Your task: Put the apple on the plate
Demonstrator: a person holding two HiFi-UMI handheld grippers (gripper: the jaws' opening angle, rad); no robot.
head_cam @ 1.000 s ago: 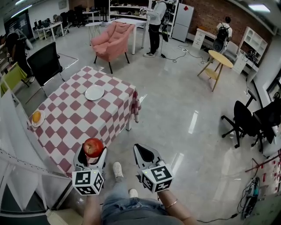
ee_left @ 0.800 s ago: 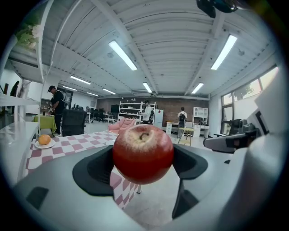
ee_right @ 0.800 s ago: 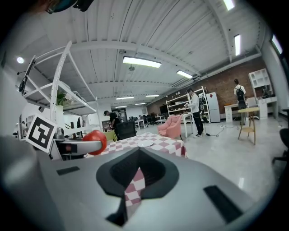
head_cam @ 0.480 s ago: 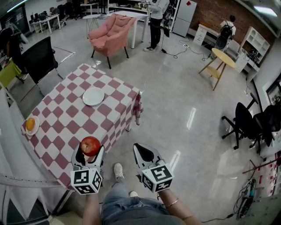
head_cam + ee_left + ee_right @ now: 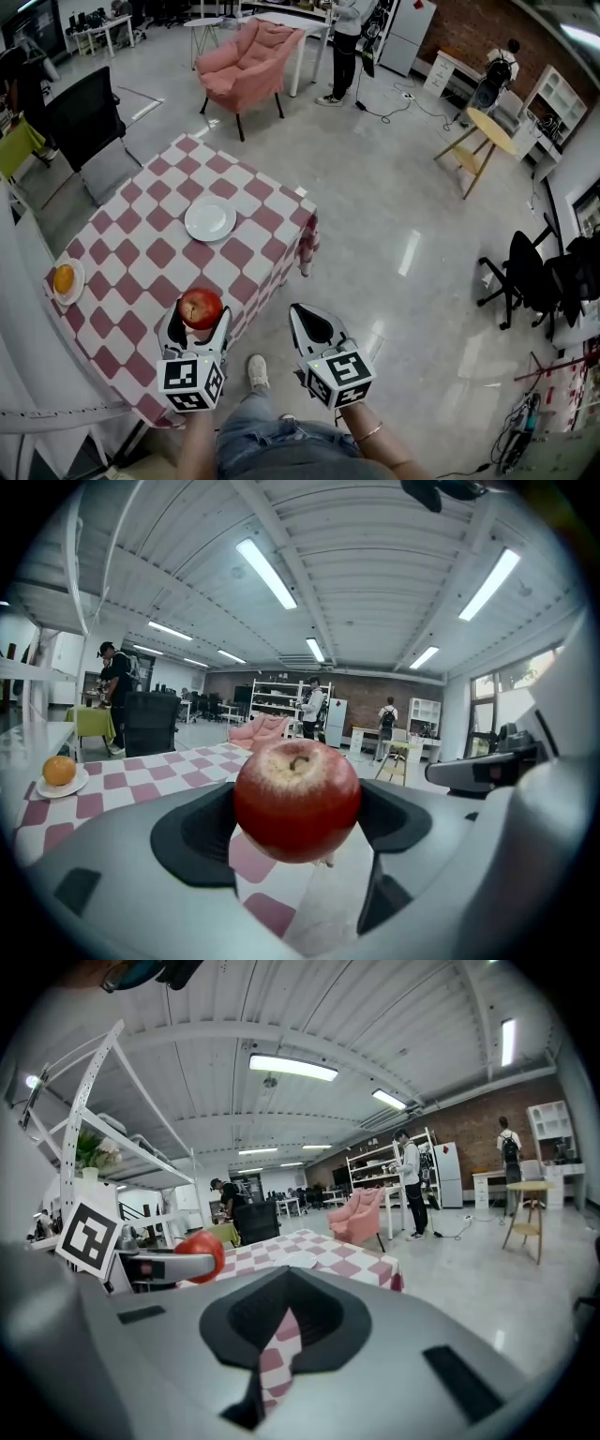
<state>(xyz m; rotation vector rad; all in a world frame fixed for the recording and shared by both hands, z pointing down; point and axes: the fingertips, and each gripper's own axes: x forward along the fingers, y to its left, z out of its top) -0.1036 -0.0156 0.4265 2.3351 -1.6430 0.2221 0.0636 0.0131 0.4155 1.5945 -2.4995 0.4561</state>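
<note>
A red apple (image 5: 200, 307) sits clamped between the jaws of my left gripper (image 5: 196, 324), held above the near edge of the red-and-white checked table (image 5: 150, 253). It fills the middle of the left gripper view as the apple (image 5: 297, 799). An empty white plate (image 5: 210, 219) lies farther on, near the table's middle; the right gripper view shows this plate (image 5: 291, 1262) too. My right gripper (image 5: 313, 327) hangs beside the table over the floor, shut and holding nothing (image 5: 286, 1321).
A small plate with an orange (image 5: 64, 279) sits at the table's left edge. A black office chair (image 5: 80, 127) and a pink armchair (image 5: 248, 61) stand beyond the table. People stand at the far end of the room. Glossy floor lies to the right.
I have stepped closer to the table. The left gripper with the apple has moved from the table's near corner to above its near edge. Both grippers keep their state.
</note>
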